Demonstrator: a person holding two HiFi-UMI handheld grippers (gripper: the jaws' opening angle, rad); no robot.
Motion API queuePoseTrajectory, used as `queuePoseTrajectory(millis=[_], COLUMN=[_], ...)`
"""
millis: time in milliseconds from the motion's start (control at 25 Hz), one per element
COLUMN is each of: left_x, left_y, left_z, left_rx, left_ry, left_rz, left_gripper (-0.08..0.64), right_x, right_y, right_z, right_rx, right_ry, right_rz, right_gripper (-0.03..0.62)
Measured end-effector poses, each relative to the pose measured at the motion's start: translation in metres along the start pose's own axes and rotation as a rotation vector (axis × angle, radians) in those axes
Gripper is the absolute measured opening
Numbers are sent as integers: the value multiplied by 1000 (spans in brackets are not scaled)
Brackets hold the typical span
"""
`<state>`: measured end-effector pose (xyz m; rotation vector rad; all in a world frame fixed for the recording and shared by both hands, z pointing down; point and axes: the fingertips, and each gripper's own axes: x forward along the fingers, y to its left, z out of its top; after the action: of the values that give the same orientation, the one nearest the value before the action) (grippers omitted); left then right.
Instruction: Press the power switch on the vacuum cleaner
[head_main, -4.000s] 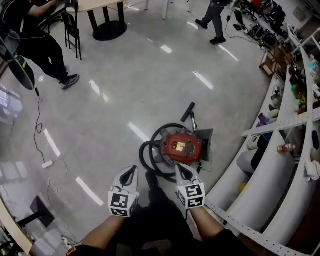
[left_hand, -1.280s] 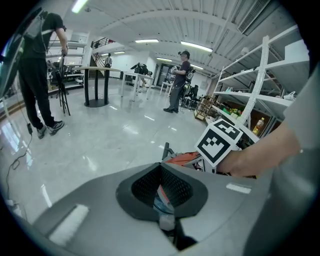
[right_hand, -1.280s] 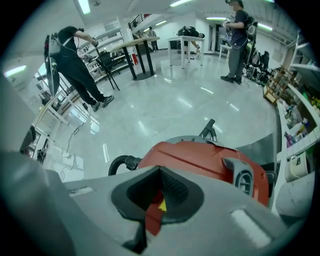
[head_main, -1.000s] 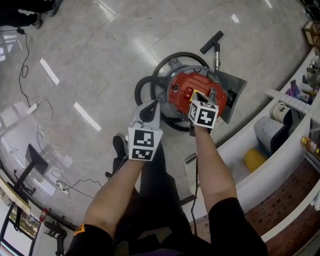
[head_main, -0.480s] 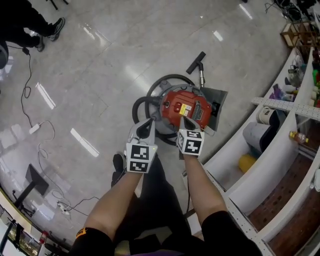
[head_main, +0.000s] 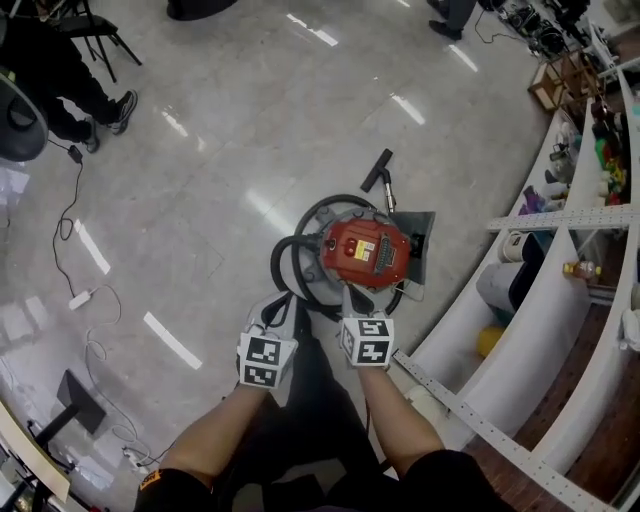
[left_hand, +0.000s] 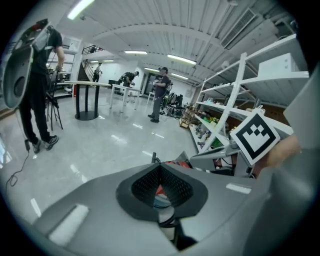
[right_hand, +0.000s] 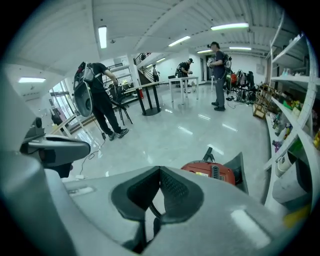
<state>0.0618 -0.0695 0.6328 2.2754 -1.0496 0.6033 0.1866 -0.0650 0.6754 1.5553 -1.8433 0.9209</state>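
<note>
The red vacuum cleaner stands on the glossy floor with its black hose looped at its left and a wand lying behind it. My right gripper hovers just short of the vacuum's near edge, shut and empty. My left gripper hangs over the hose loop, also shut with nothing in it. In the right gripper view the vacuum cleaner shows beyond the right gripper, apart from it. In the left gripper view the left gripper hides most of the vacuum.
White curved shelving full of goods runs along the right, close to the vacuum. A grey flat plate lies under the vacuum's far side. A white cable with a power strip trails at left. A person stands far left.
One second ago my right gripper was on top of the vacuum; it has since pulled back toward me. The left gripper drew back too, and the head view rose.
</note>
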Motion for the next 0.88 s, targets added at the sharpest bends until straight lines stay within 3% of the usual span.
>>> queuePoseTrajectory(millis=[120, 360, 600, 880], left_x=[-26, -77, -121, -168], left_y=[-13, -1, 4, -2], left_z=[3, 12, 21, 29], left_rx=[24, -8, 79, 74], left_ry=[-16, -64, -96, -145], left_rz=[-42, -32, -30, -80], left_gripper=[15, 15, 15, 15], right_x=[-28, -83, -132, -174], right_y=[20, 58, 94, 137], right_z=[10, 35, 37, 40], right_rx=[6, -11, -1, -2], right_ry=[-46, -139, -211, -289], right_rz=[12, 2, -13, -9], right_gripper=[-8, -8, -8, -8])
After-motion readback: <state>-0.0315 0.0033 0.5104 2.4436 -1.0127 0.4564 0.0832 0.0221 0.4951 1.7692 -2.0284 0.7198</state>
